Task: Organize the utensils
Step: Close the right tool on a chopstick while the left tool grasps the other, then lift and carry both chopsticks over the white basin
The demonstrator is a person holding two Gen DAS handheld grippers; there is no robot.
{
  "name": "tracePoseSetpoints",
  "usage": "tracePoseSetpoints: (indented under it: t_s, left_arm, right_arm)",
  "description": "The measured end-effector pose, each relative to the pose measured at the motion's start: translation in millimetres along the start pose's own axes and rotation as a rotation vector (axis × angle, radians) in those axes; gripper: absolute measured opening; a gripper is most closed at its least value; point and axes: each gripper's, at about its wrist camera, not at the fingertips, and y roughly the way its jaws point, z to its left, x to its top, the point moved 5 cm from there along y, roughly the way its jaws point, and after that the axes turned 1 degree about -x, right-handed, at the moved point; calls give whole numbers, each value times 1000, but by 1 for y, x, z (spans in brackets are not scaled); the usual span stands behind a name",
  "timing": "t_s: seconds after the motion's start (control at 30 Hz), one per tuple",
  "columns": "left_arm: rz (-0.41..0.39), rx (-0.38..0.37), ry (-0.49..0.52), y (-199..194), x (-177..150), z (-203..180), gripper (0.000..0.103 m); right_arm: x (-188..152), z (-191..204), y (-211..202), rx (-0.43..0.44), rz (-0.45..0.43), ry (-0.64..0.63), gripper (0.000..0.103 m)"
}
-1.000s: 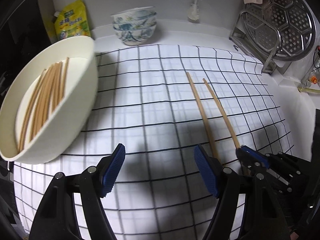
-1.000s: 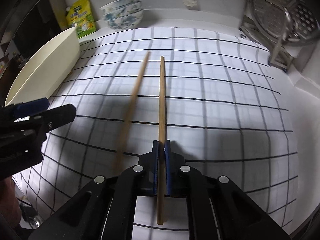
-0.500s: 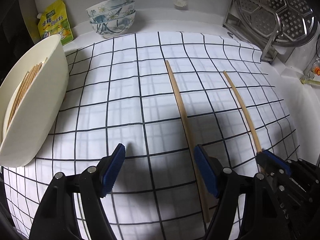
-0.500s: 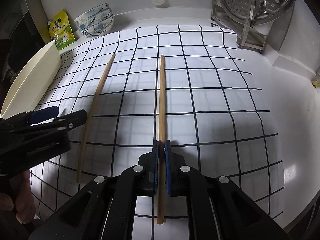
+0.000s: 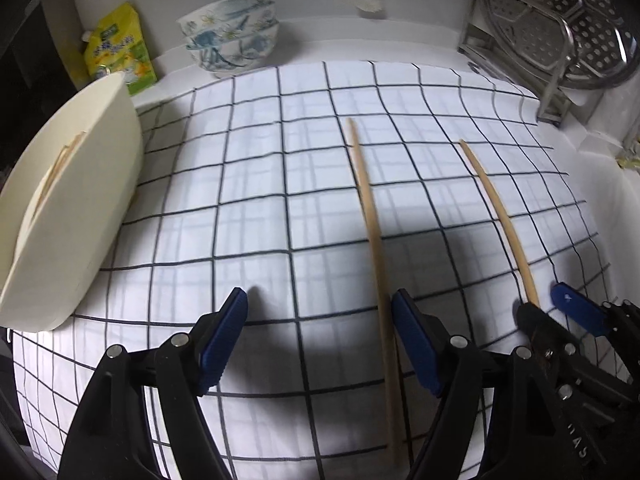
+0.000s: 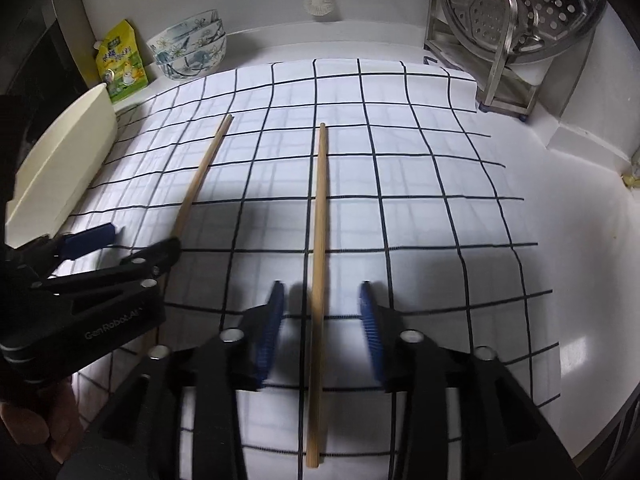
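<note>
two chopsticks lie well apart on the checked cloth (image 6: 420,184): the right chopstick (image 6: 319,216) runs between the pads of my right gripper (image 6: 322,322), whose jaws are opening clear of it, and the left chopstick (image 5: 374,236) sits just inside my left gripper (image 5: 320,336), jaws spread, nothing pinched. more chopsticks (image 5: 52,170) rest in the cream tray (image 5: 80,208) at the cloth's left edge.

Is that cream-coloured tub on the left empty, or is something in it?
Not empty. The left wrist view shows the cream tub tilted with pale wooden sticks lying inside, likely chopsticks; how many cannot be told.
</note>
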Motion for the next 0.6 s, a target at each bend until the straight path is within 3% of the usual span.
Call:
tracePoseSetpoints:
  t_s: [0.07, 0.17, 0.23, 0.3, 0.33, 0.6]
  left_arm:
    - [-7, 5, 2, 0, 0, -1, 70]
    - [-13, -15, 7, -1, 0, -6, 55]
    - [-14, -39, 18, -3, 0, -11, 37]
    - [-11, -48, 25, -4, 0, -14, 22]
    - [-7, -53, 29, -4, 0, -15, 12]
    - [35, -91, 0, -6, -1, -6, 7]
  right_arm:
    - [1, 1, 4, -13, 6, -2, 41]
    - [3, 4, 6, -20, -9, -15, 40]
    - [3, 6, 5, -25, -21, -22, 26]
    - [4, 6, 5, -18, -24, -20, 6]
    - [4, 5, 6, -12, -23, -17, 6]
    - [5, 7, 3, 41, -13, 18, 6]
